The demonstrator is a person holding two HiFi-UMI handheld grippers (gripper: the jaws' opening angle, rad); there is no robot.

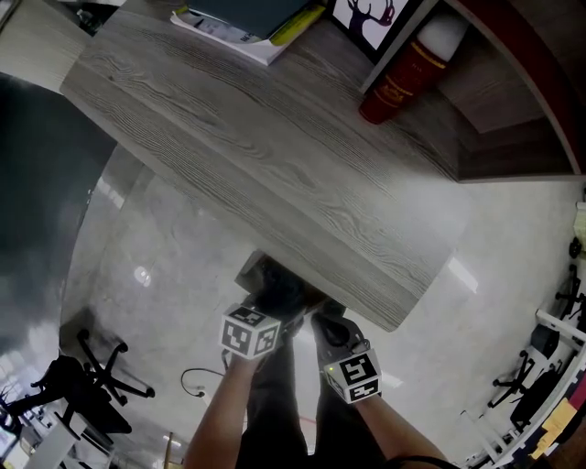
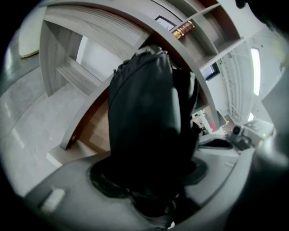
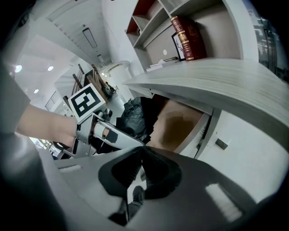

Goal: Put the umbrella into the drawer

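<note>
The drawer (image 3: 180, 124) stands open, our left gripper (image 2: 151, 176) clamps the umbrella (image 2: 144, 117) just before it, our right gripper (image 3: 142, 151) is closed empty, and we judge 2 steps remain: lowering, releasing.

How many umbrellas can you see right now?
1: the black folded umbrella, gripped by the left hand-held gripper, by the open drawer under the desk. Any inside the drawer could be hidden.

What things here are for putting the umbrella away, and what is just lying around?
For the job:
black umbrella
open drawer

Just lying about:
red book
deer picture
stack of papers
black chair
</note>
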